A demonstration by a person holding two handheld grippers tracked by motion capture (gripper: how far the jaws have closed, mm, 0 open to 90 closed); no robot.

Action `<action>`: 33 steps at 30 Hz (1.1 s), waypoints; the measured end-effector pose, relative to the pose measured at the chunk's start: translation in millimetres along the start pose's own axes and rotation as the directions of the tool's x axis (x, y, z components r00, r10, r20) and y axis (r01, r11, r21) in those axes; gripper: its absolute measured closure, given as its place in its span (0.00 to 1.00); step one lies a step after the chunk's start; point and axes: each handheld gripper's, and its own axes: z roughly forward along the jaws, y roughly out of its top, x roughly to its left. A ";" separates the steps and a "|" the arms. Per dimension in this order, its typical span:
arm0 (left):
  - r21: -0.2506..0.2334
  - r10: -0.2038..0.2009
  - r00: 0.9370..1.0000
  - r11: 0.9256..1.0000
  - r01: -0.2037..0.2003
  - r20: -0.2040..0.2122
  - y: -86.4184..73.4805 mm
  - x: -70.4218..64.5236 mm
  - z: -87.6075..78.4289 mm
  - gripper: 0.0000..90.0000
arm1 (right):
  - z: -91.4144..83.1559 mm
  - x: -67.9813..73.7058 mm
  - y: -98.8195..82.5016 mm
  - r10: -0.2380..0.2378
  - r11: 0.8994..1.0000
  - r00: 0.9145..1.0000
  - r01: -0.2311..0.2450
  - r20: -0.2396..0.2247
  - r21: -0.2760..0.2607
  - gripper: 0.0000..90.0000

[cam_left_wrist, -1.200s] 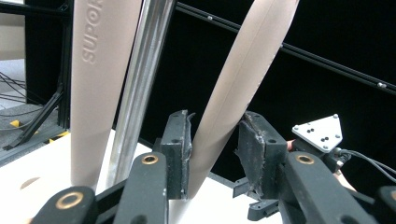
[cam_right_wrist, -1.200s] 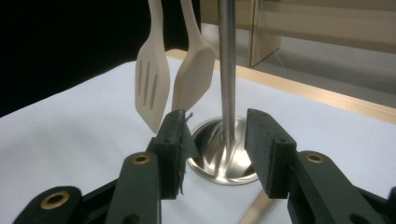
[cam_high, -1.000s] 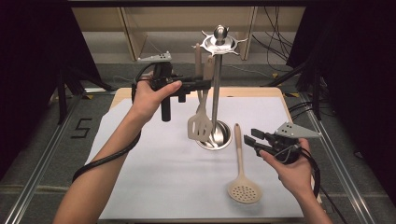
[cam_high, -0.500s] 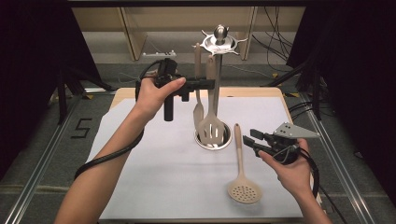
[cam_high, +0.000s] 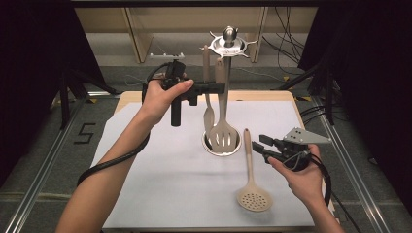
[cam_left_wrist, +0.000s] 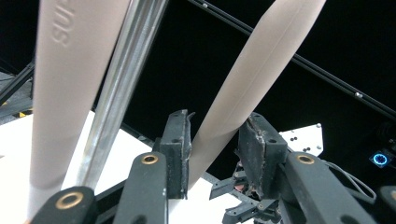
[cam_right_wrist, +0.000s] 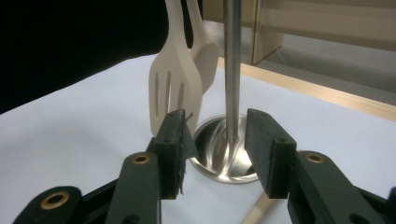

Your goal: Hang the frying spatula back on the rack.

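Note:
A steel utensil stand (cam_high: 221, 145) rises from a round base to a hook crown (cam_high: 228, 41). Two beige utensils hang beside its pole: a spoon (cam_high: 208, 116) and a slotted turner (cam_high: 222, 135). My left gripper (cam_high: 218, 88) reaches in level from the left, shut on the turner's handle (cam_left_wrist: 243, 84), which runs slanting between the pads. The pole (cam_left_wrist: 121, 88) and the spoon's handle (cam_left_wrist: 65, 93) stand just left of it. A beige skimmer (cam_high: 252, 194) lies flat on the white sheet. My right gripper (cam_high: 260, 144) hovers open beside its handle, facing the stand base (cam_right_wrist: 229, 161) and the turner (cam_right_wrist: 175, 88).
A white sheet (cam_high: 160, 184) covers the wooden table (cam_high: 286, 94). Metal rails (cam_high: 48, 155) run along both sides. Cables and wooden frames lie on the floor beyond the far edge. The sheet's left half and near edge are bare.
The turner's blade has swung right, from tilted off to the left of the stand to hanging straight over its base. The left hand rolled slightly. The right hand kept still.

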 end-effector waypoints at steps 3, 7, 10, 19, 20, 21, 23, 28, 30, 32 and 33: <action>-0.009 0.008 1.000 1.000 -0.008 -0.008 -1.8 0.8 -2.3 0.69 | -0.7 0.8 -0.5 0.017 1.000 1.000 -0.017 0.004 0.015 0.66; -0.025 0.023 0.999 0.999 -0.024 -0.027 -3.1 1.5 -5.0 0.67 | 0.7 -0.8 -1.0 -0.010 1.000 1.000 0.010 0.018 -0.006 0.66; -0.047 0.028 0.999 0.998 -0.029 -0.033 -3.7 1.3 -6.7 0.64 | 0.1 -0.9 -0.7 -0.018 1.000 1.000 0.018 0.009 0.008 0.66; -0.098 0.049 0.998 0.994 -0.053 -0.050 -6.4 -0.4 -10.5 0.60 | -1.7 2.1 -1.2 0.026 0.999 1.000 -0.026 0.007 0.026 0.66; -0.099 0.058 0.997 0.993 -0.063 -0.051 -6.4 -0.6 -10.6 0.60 | -1.0 1.4 -1.3 0.011 1.000 1.000 -0.011 0.012 0.012 0.66; -0.104 0.067 0.996 0.992 -0.072 -0.054 -6.4 -1.4 -10.7 0.61 | -1.4 2.3 -1.2 0.027 0.999 1.000 -0.027 0.008 0.022 0.66; -0.120 0.081 0.995 0.989 -0.088 -0.062 -6.1 -3.0 -11.7 0.61 | -1.7 2.2 -1.3 0.034 0.999 0.999 -0.035 0.008 0.029 0.66; -0.140 0.130 0.987 0.980 -0.142 -0.091 -5.5 -7.1 -14.5 0.62 | -1.0 1.6 -1.6 0.032 0.999 0.999 -0.032 0.004 0.021 0.66; -0.140 0.150 0.984 0.977 -0.163 -0.099 -5.4 -8.6 -14.4 0.63 | -1.1 1.8 -1.7 0.032 0.999 0.999 -0.032 0.003 0.028 0.66; -0.140 0.162 0.981 0.974 -0.176 -0.104 -5.4 -8.9 -14.1 0.63 | -0.5 1.0 -1.6 0.022 0.999 1.000 -0.022 0.002 0.026 0.66; -0.143 0.171 0.979 0.972 -0.186 -0.106 -5.5 -8.7 -13.8 0.63 | -0.3 0.7 -1.5 0.016 1.000 1.000 -0.016 0.002 0.026 0.66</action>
